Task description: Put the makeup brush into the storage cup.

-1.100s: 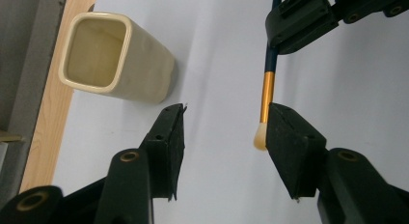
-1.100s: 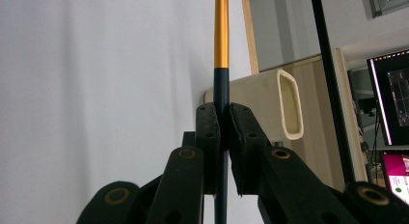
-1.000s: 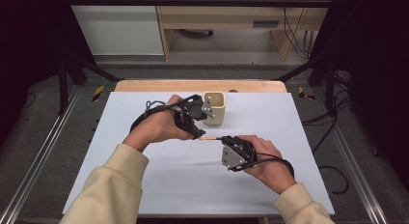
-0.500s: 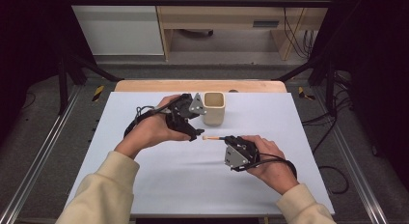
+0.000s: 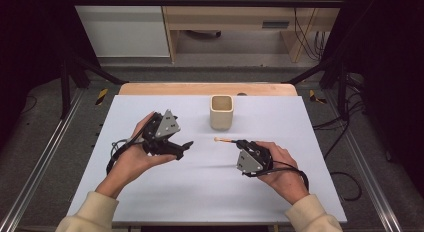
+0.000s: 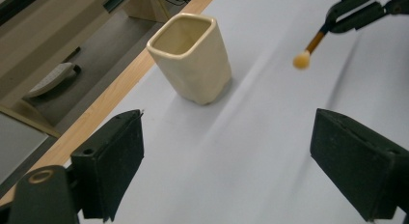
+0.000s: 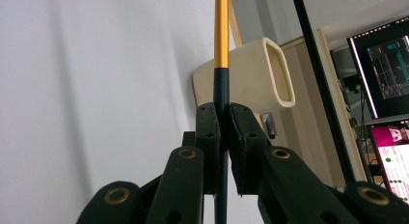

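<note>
**Brush clamped in right gripper, left gripper empty**

Brush [image 5: 226,140] is sitting in the right gripper [image 5: 239,143], jaws pinching its dark handle. In the right gripper view the gold band [image 7: 221,31] is rising straight above the pads [image 7: 208,137], with the pale tip at the top edge. In the high view the brush is pointing left across the table [image 5: 150,202], its tip hanging in front of the cup [image 5: 221,112] and apart from it. Left gripper [image 5: 185,145] is holding nothing: its jaws have just been opening and are standing wide with bare table between them. In the left gripper view the cup [image 6: 189,57] is standing upright near the wooden edge [image 6: 96,113], and the brush tip [image 6: 302,61] is hovering to its right.
</note>
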A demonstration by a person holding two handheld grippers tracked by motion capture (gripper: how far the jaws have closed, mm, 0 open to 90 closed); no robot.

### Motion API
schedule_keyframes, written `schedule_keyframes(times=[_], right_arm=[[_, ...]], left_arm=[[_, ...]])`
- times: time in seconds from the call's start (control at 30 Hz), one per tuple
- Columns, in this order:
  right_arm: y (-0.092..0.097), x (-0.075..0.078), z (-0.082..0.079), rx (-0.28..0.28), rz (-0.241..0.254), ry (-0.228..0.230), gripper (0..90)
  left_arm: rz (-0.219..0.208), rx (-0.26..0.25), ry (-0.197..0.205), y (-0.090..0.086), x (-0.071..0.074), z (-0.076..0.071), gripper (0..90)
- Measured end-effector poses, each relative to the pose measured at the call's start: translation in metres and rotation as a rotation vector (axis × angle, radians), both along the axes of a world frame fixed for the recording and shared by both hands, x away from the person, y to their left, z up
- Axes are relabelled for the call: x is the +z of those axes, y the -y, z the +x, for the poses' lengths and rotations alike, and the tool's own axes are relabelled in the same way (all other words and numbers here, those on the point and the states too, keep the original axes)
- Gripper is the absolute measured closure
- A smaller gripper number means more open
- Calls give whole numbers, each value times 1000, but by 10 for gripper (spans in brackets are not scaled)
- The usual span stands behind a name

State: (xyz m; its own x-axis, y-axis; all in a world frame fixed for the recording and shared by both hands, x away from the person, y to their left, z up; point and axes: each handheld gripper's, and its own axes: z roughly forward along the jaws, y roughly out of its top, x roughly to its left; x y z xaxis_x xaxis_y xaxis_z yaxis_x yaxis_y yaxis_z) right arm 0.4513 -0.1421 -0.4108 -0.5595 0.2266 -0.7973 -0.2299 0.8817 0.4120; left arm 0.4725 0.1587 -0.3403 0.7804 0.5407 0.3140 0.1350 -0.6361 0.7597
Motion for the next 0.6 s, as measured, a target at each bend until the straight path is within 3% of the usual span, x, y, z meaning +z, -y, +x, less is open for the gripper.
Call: schedule_keyframes(times=[0.27,0.47,0.57,0.6], right_arm=[[4,-5,6,-16,56,12,832],[8,-5,18,-50,99,15,832],[12,-5,24,-71,126,3,832],[14,-5,26,-74,125,2,832]], left_arm=[[-131,47,45,-26,-10,-13,79],[-256,50,109,-44,-19,-11,63],[-291,58,143,-52,-23,-8,57],[-300,62,137,-54,-25,-8,52]])
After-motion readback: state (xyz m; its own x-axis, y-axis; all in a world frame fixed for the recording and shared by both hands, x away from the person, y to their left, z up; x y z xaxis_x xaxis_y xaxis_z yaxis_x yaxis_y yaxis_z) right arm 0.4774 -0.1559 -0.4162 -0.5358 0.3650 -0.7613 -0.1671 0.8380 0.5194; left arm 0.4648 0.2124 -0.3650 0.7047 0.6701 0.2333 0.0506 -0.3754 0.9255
